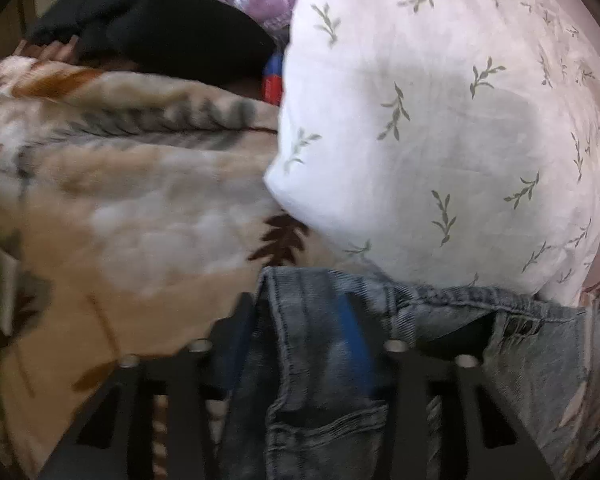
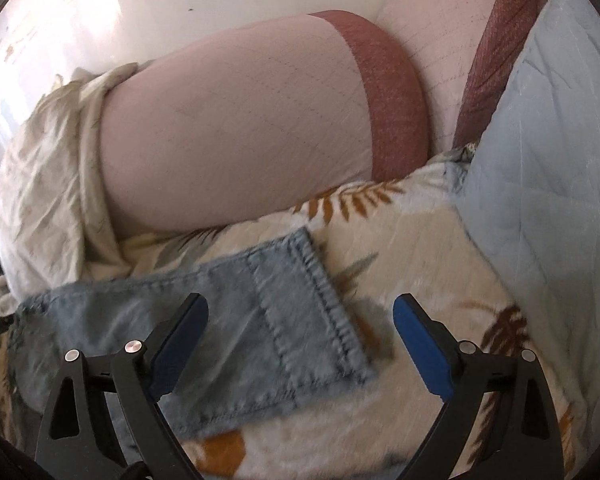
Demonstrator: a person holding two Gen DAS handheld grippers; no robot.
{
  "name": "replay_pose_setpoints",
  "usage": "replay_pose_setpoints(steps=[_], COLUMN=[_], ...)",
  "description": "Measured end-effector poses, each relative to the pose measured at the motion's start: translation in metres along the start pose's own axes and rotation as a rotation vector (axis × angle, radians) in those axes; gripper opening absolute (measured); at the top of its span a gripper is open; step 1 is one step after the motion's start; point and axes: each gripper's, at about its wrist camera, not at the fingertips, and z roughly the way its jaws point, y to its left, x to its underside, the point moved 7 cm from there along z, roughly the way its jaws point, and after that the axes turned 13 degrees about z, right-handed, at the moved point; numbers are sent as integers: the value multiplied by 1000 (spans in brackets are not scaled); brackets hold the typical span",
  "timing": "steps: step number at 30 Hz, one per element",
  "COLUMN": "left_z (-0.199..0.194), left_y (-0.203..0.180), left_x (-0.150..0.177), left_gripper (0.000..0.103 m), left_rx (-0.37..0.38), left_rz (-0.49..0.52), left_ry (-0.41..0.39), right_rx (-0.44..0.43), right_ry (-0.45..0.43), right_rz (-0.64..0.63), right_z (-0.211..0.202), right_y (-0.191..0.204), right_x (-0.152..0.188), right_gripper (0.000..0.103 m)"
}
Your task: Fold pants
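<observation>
2 tools (image 1: 300, 320) (image 2: 300, 344), 1 jeans (image 2: 260, 320) clamped

Both wrist views close, low over leaf-print blanket (image 2: 412, 248) — shared: blanket, jeans (image 2: 284, 312).

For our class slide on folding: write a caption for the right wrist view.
Open right gripper poised over the jeans hem on a leaf-print blanket.
</observation>
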Motion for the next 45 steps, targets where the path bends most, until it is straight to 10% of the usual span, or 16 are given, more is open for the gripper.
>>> replay_pose_setpoints(steps=[7,18,32,37,45], left_z=[7,8,8,-22,-105], left_y=[4,27,8,-1,6], left_x=[-4,5,7,4,6], left_gripper=[6,5,4,4,4], left_rx=[63,92,79,117,174], left_rz=[-27,-60,-45,-58,-89], left_ry=[-2,-11,-59,-133,-235], right_rx=[35,45,61,62,-10], right_ry=[-7,57,209,163,71], right_rz=[24,33,51,0,17], right_z=[18,47,135,125,57], right_y=[-8,-9,11,21,20], right_x=[-15,-32,-22,-19,-21], right_gripper=[90,90,47,18,15])
